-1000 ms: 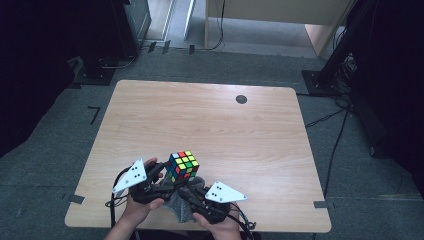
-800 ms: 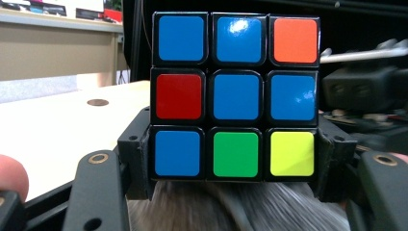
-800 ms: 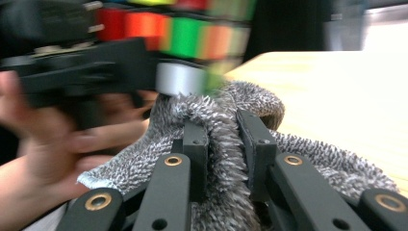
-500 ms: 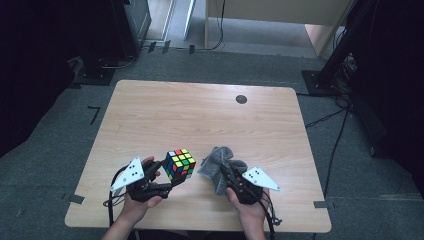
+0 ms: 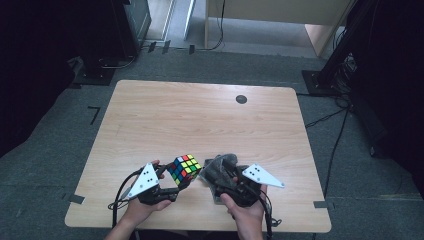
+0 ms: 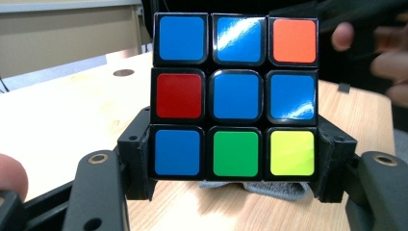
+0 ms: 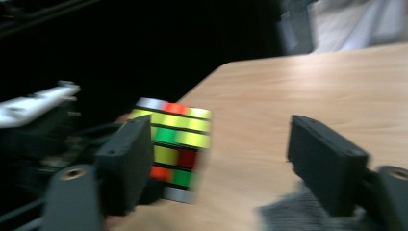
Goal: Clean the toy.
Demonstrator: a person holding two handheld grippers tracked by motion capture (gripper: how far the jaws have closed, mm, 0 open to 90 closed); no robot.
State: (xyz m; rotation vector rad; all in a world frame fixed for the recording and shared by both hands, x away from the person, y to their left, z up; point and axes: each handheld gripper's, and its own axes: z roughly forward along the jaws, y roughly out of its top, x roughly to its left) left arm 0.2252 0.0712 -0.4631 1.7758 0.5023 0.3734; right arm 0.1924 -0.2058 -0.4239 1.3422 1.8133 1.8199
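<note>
While my left claw [image 5: 172, 186] stays clamped on the puzzle cube [image 5: 184, 170], one jaw on each side of it, I keep the cube lifted just off the bench [image 5: 200, 120] near my edge, so its faces are free to be wiped. In the left gripper view the cube [image 6: 235, 96] sits square between the two black jaws, its mostly blue face toward the camera, with a strip of grey cloth [image 6: 255, 187] lying on the wood just beneath it.

My right claw [image 5: 227, 181] has just been opening, and in the right gripper view its jaws stand well apart with bare wood between them. The grey cloth [image 5: 222, 170] is bunched around that claw in the high view; whether a fold still hangs on a jaw I cannot say for sure, since the right gripper view is blurred and catches just a grey smear of cloth [image 7: 298, 214] at its lower edge. I judge it let go, so that I can take a fresh hold for the next rub.

Around us the bench is bare except for a small dark round spot [image 5: 241, 99] at the far side, well apart from the work. Nothing blocks the way between cloth and cube; they lie just beside each other, and the right hand [image 5: 245, 215] is the one thing close enough to bump the cube.
</note>
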